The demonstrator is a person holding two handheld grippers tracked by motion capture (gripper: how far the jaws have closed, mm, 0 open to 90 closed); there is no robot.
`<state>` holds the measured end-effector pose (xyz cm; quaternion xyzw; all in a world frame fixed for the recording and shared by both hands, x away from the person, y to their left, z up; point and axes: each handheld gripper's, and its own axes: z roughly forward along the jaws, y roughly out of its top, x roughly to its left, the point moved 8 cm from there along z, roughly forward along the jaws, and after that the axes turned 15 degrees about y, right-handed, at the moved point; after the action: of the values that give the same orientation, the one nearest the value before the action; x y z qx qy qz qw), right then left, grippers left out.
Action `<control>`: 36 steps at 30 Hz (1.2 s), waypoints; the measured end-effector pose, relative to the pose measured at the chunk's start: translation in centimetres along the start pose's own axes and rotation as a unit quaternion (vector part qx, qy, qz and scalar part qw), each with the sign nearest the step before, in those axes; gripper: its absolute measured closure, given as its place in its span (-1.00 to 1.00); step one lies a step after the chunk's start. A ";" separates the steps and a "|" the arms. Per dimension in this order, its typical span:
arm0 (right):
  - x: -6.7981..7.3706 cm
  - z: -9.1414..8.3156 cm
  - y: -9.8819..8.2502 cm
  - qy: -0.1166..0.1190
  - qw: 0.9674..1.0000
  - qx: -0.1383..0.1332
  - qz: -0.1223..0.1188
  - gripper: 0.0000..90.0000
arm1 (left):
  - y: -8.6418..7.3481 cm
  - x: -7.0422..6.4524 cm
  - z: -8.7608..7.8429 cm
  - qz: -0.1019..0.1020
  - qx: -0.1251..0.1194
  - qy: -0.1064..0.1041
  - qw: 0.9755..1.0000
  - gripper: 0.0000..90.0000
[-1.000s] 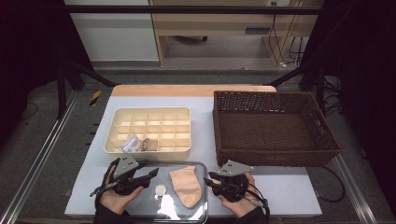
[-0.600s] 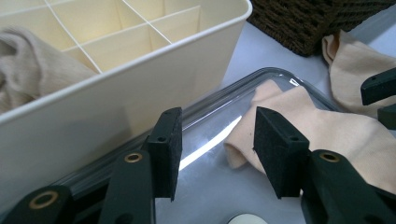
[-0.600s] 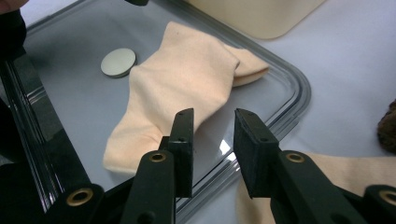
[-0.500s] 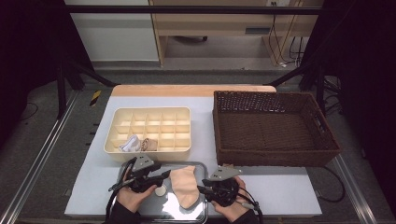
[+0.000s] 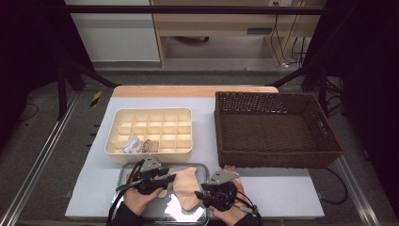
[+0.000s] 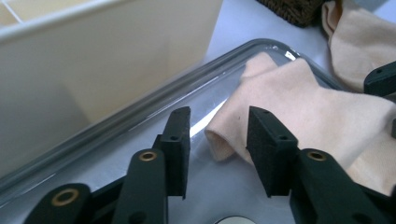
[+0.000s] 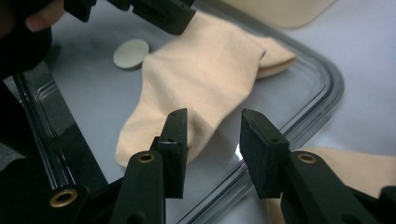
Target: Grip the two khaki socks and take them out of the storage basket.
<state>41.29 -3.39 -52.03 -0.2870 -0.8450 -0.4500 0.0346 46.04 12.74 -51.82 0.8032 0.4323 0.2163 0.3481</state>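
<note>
While viewed from the high camera: metal tray [image 5: 123,175] at near edge of white tabletop [image 5: 282,195], just in front of cream divided box [image 5: 149,132]. Peach sock [image 5: 187,187] flat on tray, middle to right part. Left gripper [image 5: 165,178] over tray's left part, jaws pointed at sock. Right gripper [image 5: 203,194] at tray's right edge, beside sock. Small round disc [image 5: 163,193] on tray, left of sock. Brown wicker basket [image 5: 275,128] to right of tray and farther back. Two small bundled items in box's front-left compartments.

Left gripper view: left gripper [image 6: 219,140] low over tray [image 6: 140,116], jaws half apart, just been closing; rolled end of sock [image 6: 299,112] between jaw tips, pads not pressing it. Box [image 6: 107,51] wall just beyond tray rim. Second peach sock [image 6: 355,42] off tray, beside basket corner.

Right gripper view: right gripper [image 7: 215,149] low over tray [image 7: 327,79] rim, jaws half apart, just been opening, nothing held; sock [image 7: 201,79] edge at left jaw. Disc [image 7: 131,53] on tray beyond sock. Second sock [image 7: 345,163] outside tray rim.
</note>
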 end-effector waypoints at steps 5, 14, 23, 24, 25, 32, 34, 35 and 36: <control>0.0 0.8 -0.7 0.008 1.000 0.017 0.004 0.53 | -0.3 -0.5 0.2 0.007 0.007 -0.007 1.000 0.73; 0.1 0.3 -0.5 0.013 1.000 0.019 -0.001 0.92 | -0.4 -1.0 -1.3 0.016 -0.002 -0.023 1.000 0.92; -2.0 -0.7 1.0 -0.027 0.999 0.002 0.016 0.95 | -2.0 -3.0 -3.7 0.043 0.000 -0.023 0.999 0.92; -2.4 -0.6 0.9 -0.035 0.999 0.005 0.016 0.94 | -2.2 -3.4 -3.5 0.050 0.002 -0.027 0.998 0.92; -2.8 -0.5 0.7 -0.043 0.999 0.011 0.018 0.91 | -2.2 -3.6 -3.4 0.051 0.003 -0.029 0.998 0.92; -3.1 -1.1 0.8 -0.052 0.998 -0.001 0.018 0.73 | -1.7 -3.0 -3.5 0.026 -0.011 -0.038 0.999 0.61; -3.1 -1.5 1.0 -0.052 0.999 -0.008 0.015 0.71 | -1.3 -2.5 -3.8 0.014 -0.023 -0.038 0.999 0.52; -3.1 -1.8 1.1 -0.053 0.998 -0.012 0.013 0.69 | -1.1 -2.3 -3.8 0.010 -0.027 -0.037 0.999 0.47; -3.0 -2.0 1.2 -0.054 0.998 -0.016 0.011 0.67 | -1.0 -2.2 -3.8 0.004 -0.029 -0.038 0.999 0.45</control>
<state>44.03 -5.82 -50.93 -0.3204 -0.8352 -0.4467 -0.0106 41.86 12.70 -50.13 0.8023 0.4090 0.1997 0.3862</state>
